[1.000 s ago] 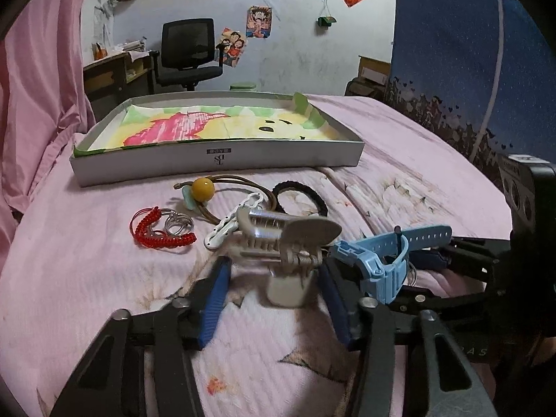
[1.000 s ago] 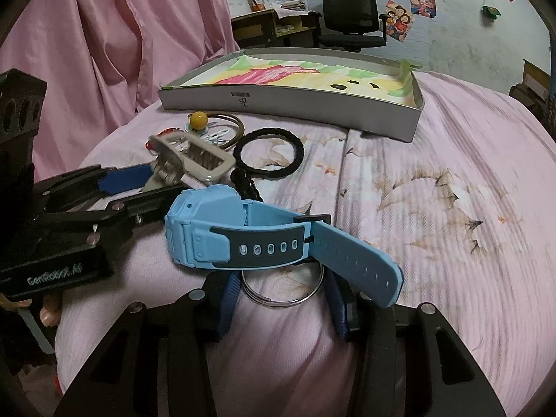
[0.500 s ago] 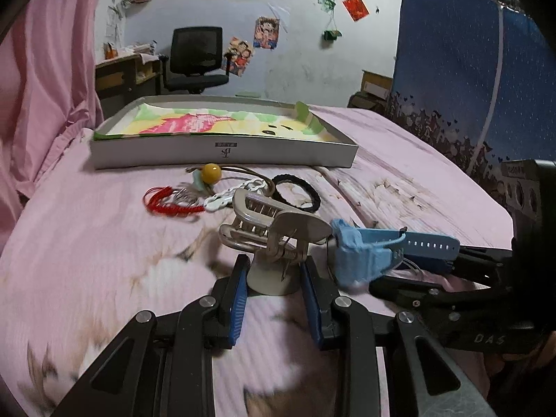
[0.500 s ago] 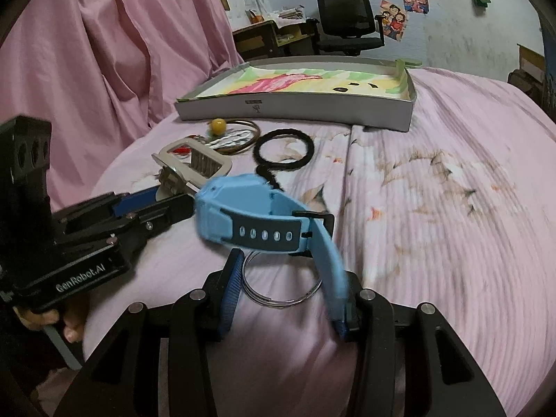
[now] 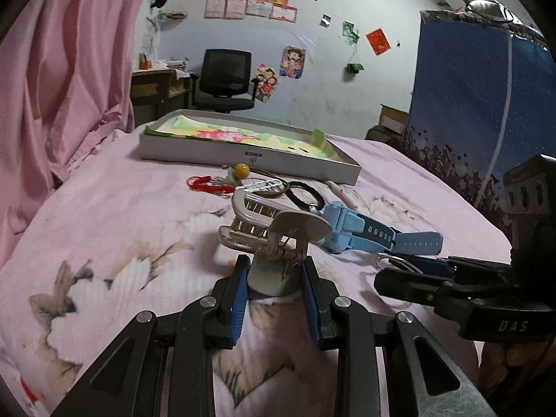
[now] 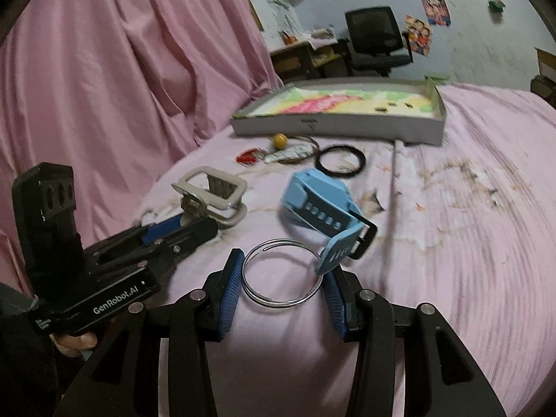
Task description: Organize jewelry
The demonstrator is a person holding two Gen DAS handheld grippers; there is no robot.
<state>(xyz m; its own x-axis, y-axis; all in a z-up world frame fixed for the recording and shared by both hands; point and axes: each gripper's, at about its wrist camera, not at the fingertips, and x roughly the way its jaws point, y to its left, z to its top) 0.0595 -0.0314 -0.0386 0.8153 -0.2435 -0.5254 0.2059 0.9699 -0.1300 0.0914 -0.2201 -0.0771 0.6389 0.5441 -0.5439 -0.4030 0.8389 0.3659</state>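
Note:
My left gripper (image 5: pixel 275 297) is shut on the handle of a grey metal hair claw clip (image 5: pixel 274 229), whose jaws point away from me over the pink bed sheet. The same clip (image 6: pixel 210 191) shows at the left in the right wrist view. My right gripper (image 6: pixel 282 297) has a silver ring (image 6: pixel 281 272) spanning the gap between its blue pads, touching both. A light blue watch (image 6: pixel 321 198) lies just beyond the ring, its strap end resting against the right finger (image 6: pixel 335 299). From the left wrist view the watch (image 5: pixel 351 232) lies right of the clip.
A shallow grey tray (image 5: pixel 208 154) with a colourful lining stands at the back of the bed. In front of it lie a yellow bead on a cord (image 5: pixel 241 170), a red coil band (image 5: pixel 205 184) and a black hair tie (image 6: pixel 340 161). Pink curtain (image 6: pixel 121 69) hangs at the left.
My left gripper has closed from open onto the hair clip's handle. The right gripper has shifted with the ring still between its pads, and the watch has swung round beyond it.

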